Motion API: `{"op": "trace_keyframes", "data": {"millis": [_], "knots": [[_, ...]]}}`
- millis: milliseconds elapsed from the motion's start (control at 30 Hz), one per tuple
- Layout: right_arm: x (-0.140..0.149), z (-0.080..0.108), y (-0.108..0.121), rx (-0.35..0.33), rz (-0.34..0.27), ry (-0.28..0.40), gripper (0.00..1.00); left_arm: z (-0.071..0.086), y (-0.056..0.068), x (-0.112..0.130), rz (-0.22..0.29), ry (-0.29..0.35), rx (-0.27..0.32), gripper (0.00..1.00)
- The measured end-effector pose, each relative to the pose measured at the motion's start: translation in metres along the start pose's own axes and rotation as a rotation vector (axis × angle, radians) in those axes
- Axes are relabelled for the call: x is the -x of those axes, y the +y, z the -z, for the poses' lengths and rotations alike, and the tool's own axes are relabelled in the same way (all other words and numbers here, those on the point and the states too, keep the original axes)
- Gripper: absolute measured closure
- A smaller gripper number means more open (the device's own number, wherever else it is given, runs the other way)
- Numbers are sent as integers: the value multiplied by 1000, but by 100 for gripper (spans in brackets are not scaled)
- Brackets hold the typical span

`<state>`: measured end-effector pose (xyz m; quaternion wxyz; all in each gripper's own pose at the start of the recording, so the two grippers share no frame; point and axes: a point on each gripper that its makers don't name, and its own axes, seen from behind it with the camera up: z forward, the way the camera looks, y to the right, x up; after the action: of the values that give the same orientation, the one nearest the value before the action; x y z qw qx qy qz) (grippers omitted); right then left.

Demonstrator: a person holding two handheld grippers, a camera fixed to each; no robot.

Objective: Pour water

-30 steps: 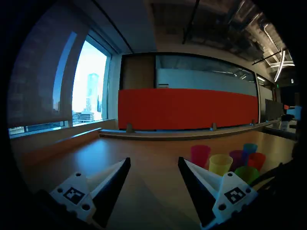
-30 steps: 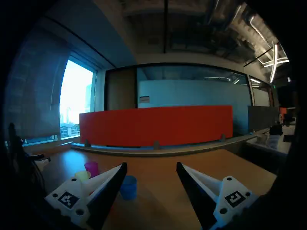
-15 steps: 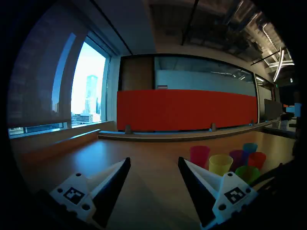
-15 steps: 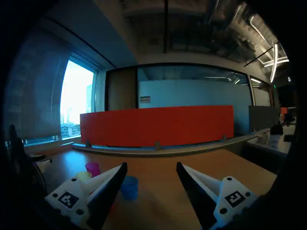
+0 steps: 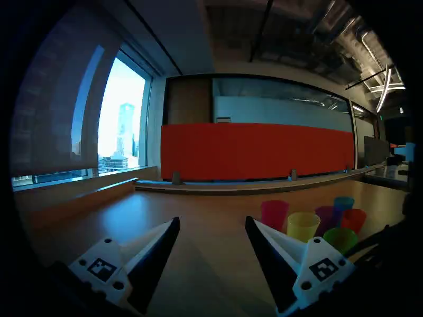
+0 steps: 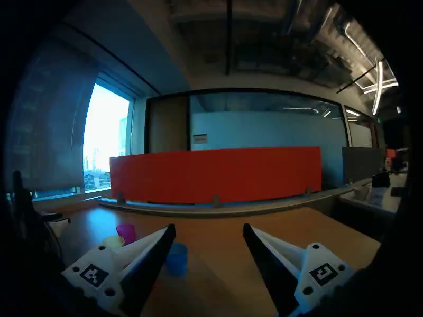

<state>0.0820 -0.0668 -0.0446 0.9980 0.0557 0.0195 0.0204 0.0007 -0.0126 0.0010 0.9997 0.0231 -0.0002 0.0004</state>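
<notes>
Six upright plastic cups [image 5: 303, 226], each a different colour, stand clustered close together on the wooden tabletop [image 5: 201, 211], well short of its far edge.

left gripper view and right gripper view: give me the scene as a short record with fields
left tongs: open, holding nothing
right tongs: open, holding nothing
surface: wooden table
cups: pink cup, yellow cup, purple cup, blue cup, red cup, green cup, clustered upright on the table
backdrop: red partition, window
</notes>
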Motion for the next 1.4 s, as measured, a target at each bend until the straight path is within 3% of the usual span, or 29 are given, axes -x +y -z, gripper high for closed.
{"op": "trace_keyframes", "data": {"millis": [467,800,1400], "knots": [[13,-18,31,59,-3,51,1,0,1,1,-1,0,0,8],[39,-31,42,65,86,51,1,0,0,1,0,0,0,8],[71,-35,69,108,25,-14,1,0,0,1,-1,0,0,8]]}}
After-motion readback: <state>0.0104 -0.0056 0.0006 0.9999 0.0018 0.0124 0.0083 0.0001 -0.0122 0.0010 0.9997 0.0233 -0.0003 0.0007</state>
